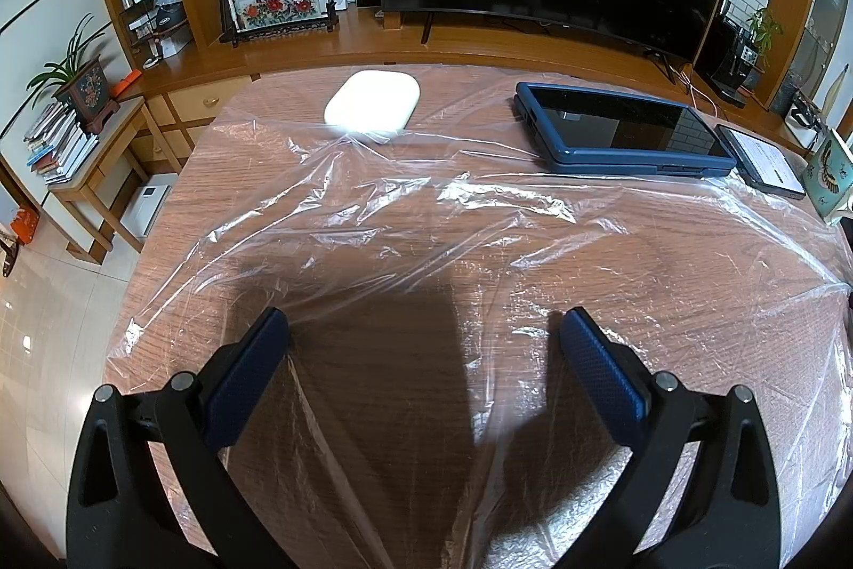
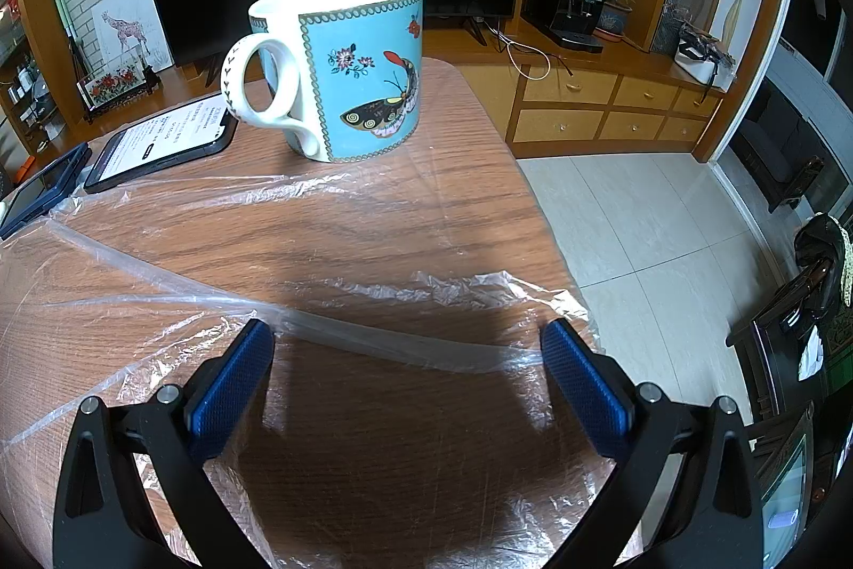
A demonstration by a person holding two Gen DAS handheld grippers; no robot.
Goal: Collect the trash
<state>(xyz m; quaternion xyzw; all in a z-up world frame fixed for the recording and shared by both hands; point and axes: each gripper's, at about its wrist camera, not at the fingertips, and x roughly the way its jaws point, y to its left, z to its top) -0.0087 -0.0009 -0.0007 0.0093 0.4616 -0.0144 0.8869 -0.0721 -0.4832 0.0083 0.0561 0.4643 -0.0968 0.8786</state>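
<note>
A large sheet of clear crumpled plastic film (image 1: 426,227) lies spread over the wooden table (image 1: 256,110); it also shows in the right wrist view (image 2: 160,297). My left gripper (image 1: 424,329) is open, just above the film near the table's front. My right gripper (image 2: 408,339) is open and empty above the film's right end (image 2: 480,286), close to the table's right edge. Neither gripper holds anything.
A white case (image 1: 372,104), a blue-cased tablet (image 1: 621,131) and a phone (image 1: 762,161) lie at the far side. A blue butterfly mug (image 2: 341,70) stands beyond the right gripper, next to the phone (image 2: 160,139). The tiled floor (image 2: 640,217) drops off to the right.
</note>
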